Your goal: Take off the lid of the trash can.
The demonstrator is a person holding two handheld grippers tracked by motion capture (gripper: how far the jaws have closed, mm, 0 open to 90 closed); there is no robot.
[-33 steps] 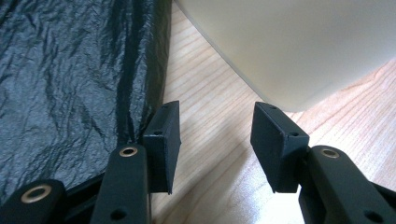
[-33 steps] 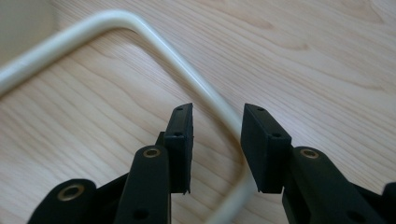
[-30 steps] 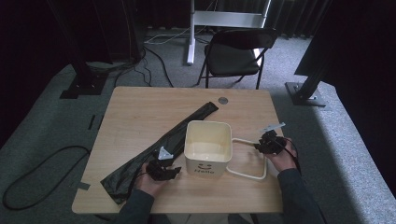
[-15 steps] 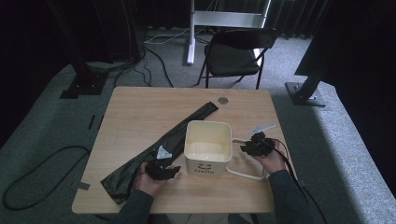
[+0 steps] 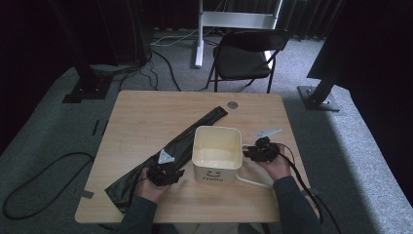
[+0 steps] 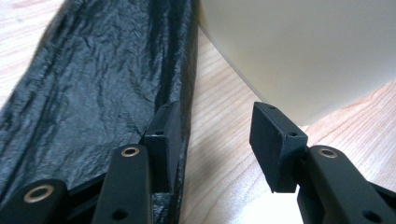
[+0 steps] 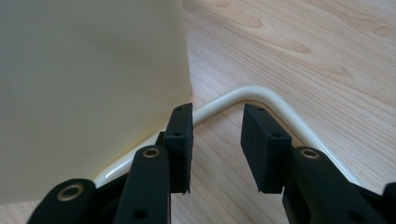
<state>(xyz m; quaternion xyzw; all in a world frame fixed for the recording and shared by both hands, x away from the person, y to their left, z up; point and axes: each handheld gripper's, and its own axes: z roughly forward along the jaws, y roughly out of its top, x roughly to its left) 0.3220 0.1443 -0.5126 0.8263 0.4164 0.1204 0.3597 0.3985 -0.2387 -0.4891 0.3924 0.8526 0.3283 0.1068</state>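
Cream bucket (image 5: 217,152) near the table's (image 5: 146,117) front edge, between left gripper (image 6: 215,135) and right gripper (image 7: 215,140), both jaws parted, holding nothing; black bag (image 6: 93,84) beside the left.

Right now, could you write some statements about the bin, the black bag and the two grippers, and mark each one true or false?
1. The cream bin stands upright on the table. True.
2. The black bag lies inside the bin. False: it lies flat on the table, to the bin's left.
3. The right gripper has open jaws above the bin's handle. True.
4. The left gripper is shut on the bag. False: its jaws are open, one by the bag's edge.
5. The handle stands up over the bin. False: it lies on the table.
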